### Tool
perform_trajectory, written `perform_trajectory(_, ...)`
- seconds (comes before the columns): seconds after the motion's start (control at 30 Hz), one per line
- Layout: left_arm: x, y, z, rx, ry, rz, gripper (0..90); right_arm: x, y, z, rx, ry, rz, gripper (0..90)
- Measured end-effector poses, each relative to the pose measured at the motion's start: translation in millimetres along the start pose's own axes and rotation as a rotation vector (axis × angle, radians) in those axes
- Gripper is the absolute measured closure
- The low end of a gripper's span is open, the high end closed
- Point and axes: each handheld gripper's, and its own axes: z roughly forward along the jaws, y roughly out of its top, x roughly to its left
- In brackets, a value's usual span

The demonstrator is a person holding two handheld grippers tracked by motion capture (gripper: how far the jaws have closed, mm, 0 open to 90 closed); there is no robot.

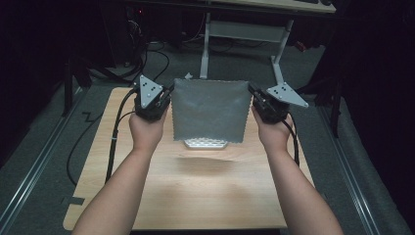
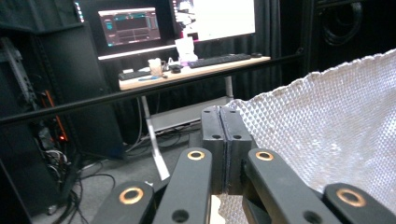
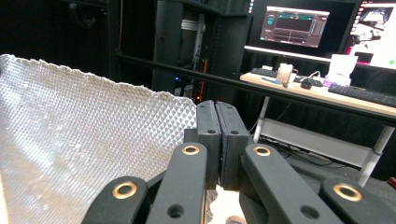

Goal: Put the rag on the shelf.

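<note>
Square grey cloth with a diamond-embossed weave (image 1: 209,110) hangs spread above the light wooden table (image 1: 195,191). Left gripper (image 1: 167,98) pinches its upper left corner, right gripper (image 1: 254,95) its upper right corner; jaws pressed together.

That sheet (image 1: 209,108) reads as silvery foil-like cloth, embossed all over in tiny diamonds, catching the light up close (image 2: 336,121), duller grey from above, its edges pinked. The left gripper (image 2: 226,135) and right gripper (image 3: 216,135) look like matt black plastic, slightly grainy, with brass-coloured rings at the pivots. Each carries a plate (image 1: 148,89) of flat grey metal. The table (image 1: 195,191) is pale wood grain with a soft satin sheen. Under the sheet lies a bright perforated metal piece (image 1: 205,143)
</note>
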Motion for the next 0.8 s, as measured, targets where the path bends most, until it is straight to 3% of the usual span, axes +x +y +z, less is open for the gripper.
perform_trajectory(0.1, 3.3, 0.8, 10.0, 0.015, 0.011, -0.001, 89.7, -5.4, 0.2, 10.5, 0.000, -0.003, 0.028, 90.0)
perform_trajectory(0.27, 7.4, -0.9, 27.2, 0.055, 0.031, 0.020, 89.7, -8.9, -1.8, 25.7, 0.034, -0.019, 0.015, 90.0)
perform_trajectory(0.33, 10.2, -3.3, 33.2, 0.073, 0.033, 0.007, 89.6, -10.3, -2.7, 30.0, 0.045, -0.017, 0.014, 90.0)
perform_trajectory(0.6, 13.0, -25.7, 51.3, 0.173, 0.008, -0.008, 89.6, -13.0, -15.9, 50.3, 0.104, -0.039, -0.025, 90.0)
perform_trajectory(0.67, 13.9, -32.7, 52.3, 0.194, 0.016, -0.016, 89.6, -14.6, -19.7, 54.5, 0.123, -0.026, -0.025, 90.0)
perform_trajectory(0.73, 16.3, -39.1, 54.0, 0.227, -0.001, -0.042, 89.6, -15.8, -25.7, 60.5, 0.173, 0.006, -0.038, 90.0)
perform_trajectory(0.8, 15.2, -44.9, 54.5, 0.235, -0.012, -0.040, 89.5, -16.0, -31.6, 62.4, 0.189, 0.011, -0.054, 90.0)
